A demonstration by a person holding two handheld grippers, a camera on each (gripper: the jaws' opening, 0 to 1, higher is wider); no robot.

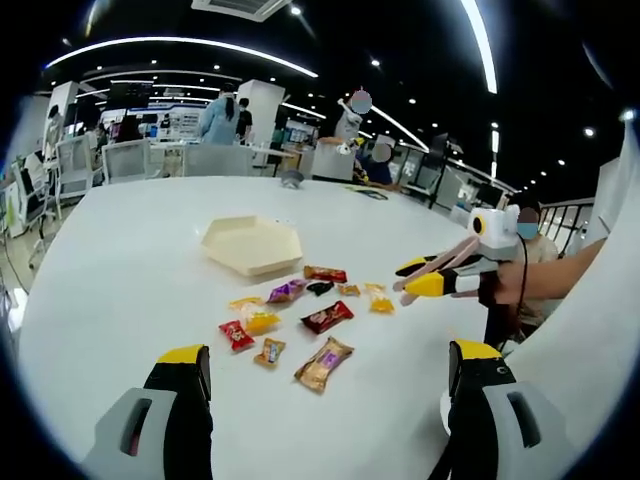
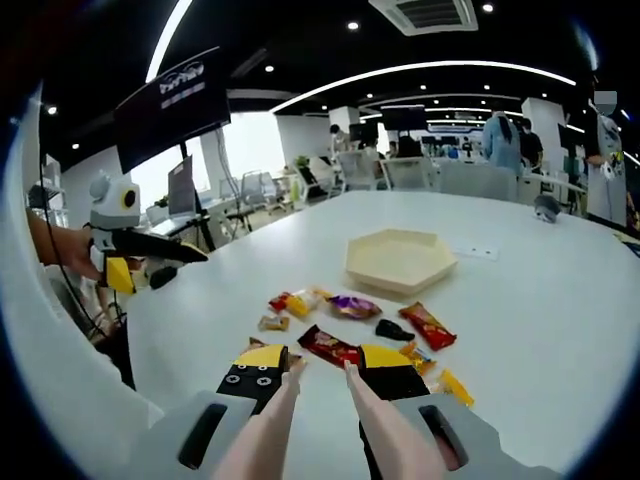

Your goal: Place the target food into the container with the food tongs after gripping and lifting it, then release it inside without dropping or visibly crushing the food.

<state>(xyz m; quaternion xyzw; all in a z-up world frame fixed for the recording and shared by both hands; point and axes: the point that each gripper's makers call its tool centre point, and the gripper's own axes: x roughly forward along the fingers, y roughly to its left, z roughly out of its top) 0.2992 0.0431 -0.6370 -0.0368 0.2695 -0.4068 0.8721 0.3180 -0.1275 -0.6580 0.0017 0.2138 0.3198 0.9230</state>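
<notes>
Several wrapped candies lie loose mid-table, among them a dark red bar (image 1: 327, 317) (image 2: 330, 347), a purple one (image 1: 286, 291) (image 2: 354, 306) and a gold one (image 1: 323, 364). Just beyond them sits a cream hexagonal container (image 1: 252, 243) (image 2: 400, 262), with nothing in it. My right gripper (image 2: 322, 357) (image 1: 418, 277) is shut on pinkish food tongs (image 2: 372, 412) (image 1: 455, 252). The tong arms stand apart, their tips just short of the dark red bar. My left gripper (image 1: 328, 365) (image 2: 175, 255) is open with nothing between its jaws, off to the side of the candies.
The round white table (image 1: 130, 260) curves away to an edge on every side. A small grey object (image 1: 291, 178) (image 2: 545, 207) rests at its far side. A hand (image 1: 520, 280) holds the right gripper. Chairs, desks and standing people fill the room behind.
</notes>
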